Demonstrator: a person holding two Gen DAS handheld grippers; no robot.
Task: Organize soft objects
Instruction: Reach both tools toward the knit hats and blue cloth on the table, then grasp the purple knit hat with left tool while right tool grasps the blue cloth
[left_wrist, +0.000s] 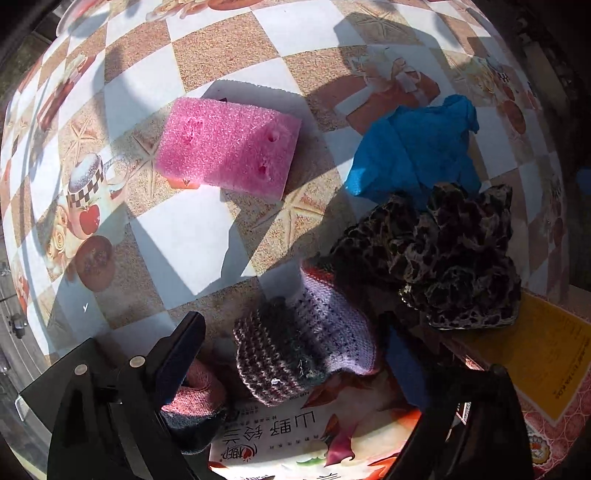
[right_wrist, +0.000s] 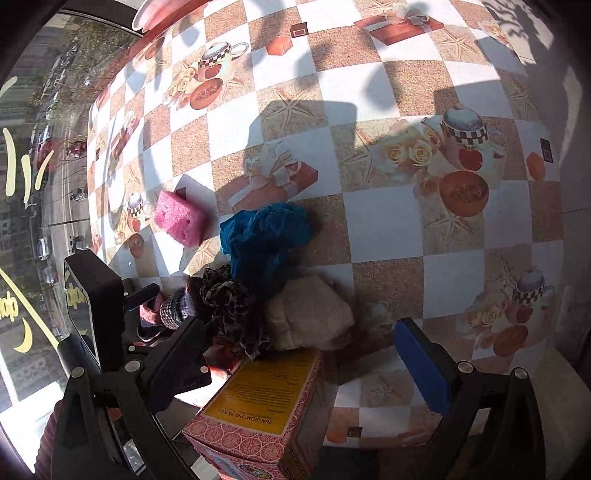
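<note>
Your left tool (left_wrist: 295, 398) gapes over the knitted sock (left_wrist: 303, 347); your right tool (right_wrist: 299, 365) hangs spread above the box (right_wrist: 258, 410).

Left gripper (left_wrist: 291, 373) jaws spread around a striped knit sock (left_wrist: 295, 350). Leopard-print scrunchie (left_wrist: 436, 258) touching blue cloth (left_wrist: 413, 147); pink sponge (left_wrist: 229, 146) sits apart on the checkered tablecloth (left_wrist: 184, 240).

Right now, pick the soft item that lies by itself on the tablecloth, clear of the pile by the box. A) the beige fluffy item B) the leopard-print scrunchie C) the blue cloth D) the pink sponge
D: the pink sponge sits alone on the checkered tablecloth, while the blue cloth, leopard-print scrunchie and beige fluffy item are bunched together near the box.
</note>
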